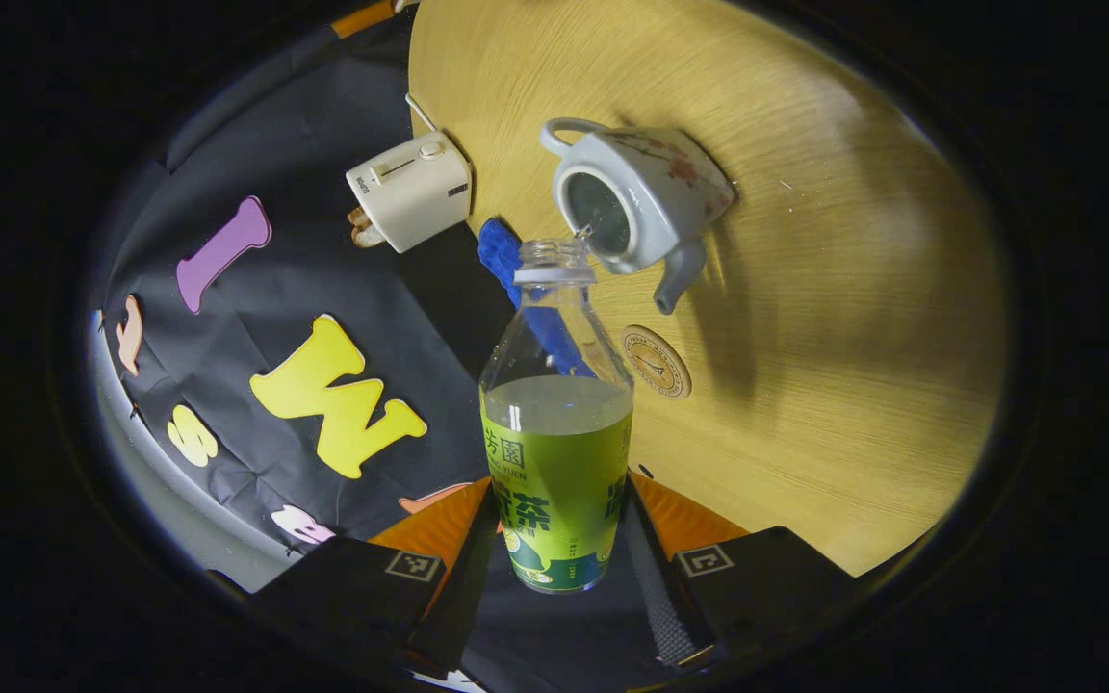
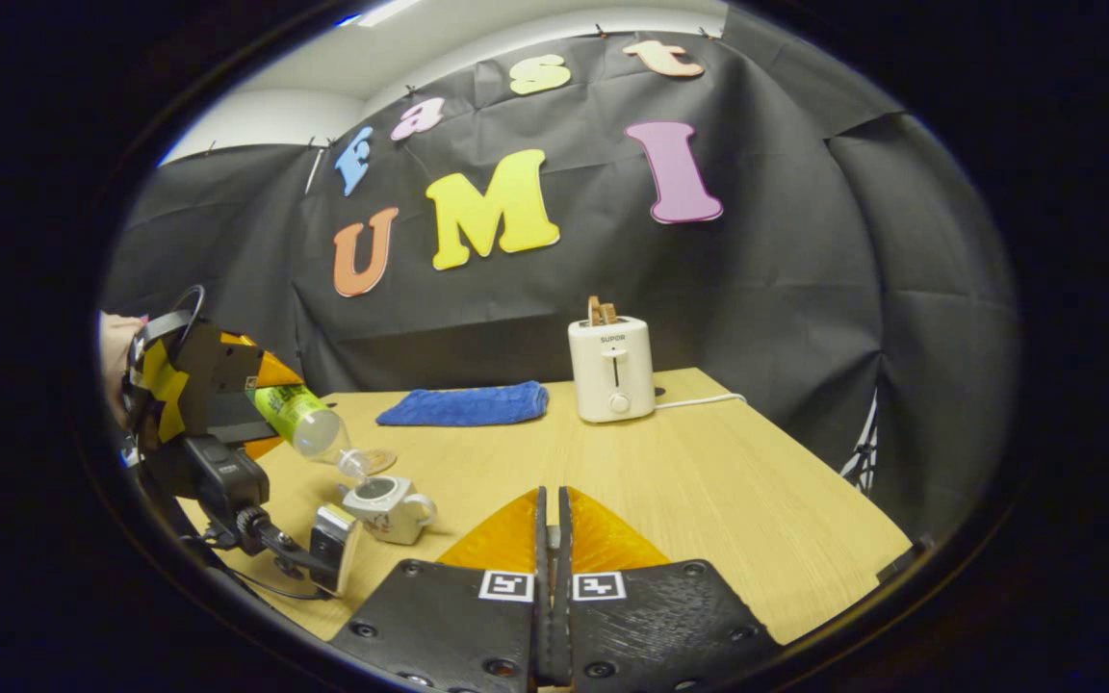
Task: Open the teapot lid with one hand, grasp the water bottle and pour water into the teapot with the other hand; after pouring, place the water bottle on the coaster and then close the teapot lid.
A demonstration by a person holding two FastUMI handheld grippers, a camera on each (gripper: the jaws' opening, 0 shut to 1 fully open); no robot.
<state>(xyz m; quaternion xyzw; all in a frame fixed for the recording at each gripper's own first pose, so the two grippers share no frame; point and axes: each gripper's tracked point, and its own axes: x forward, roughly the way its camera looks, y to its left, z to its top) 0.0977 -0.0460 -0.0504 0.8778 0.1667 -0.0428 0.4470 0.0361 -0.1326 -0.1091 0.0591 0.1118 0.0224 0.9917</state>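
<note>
My left gripper is shut on a clear water bottle with a green label, about half full and uncapped. The bottle is tilted with its mouth at the open top of the white flowered teapot, and a small trickle shows at the lip. A round coaster lies on the table just beside the teapot's spout. In the right gripper view the tilted bottle hangs over the teapot at the left, held by the other gripper and a hand. My right gripper is shut, fingers pressed together above the table.
A white toaster with bread in it stands at the back of the wooden table, its cord trailing right. A folded blue cloth lies to the left of it. The table's right edge drops off near the black cloth wall.
</note>
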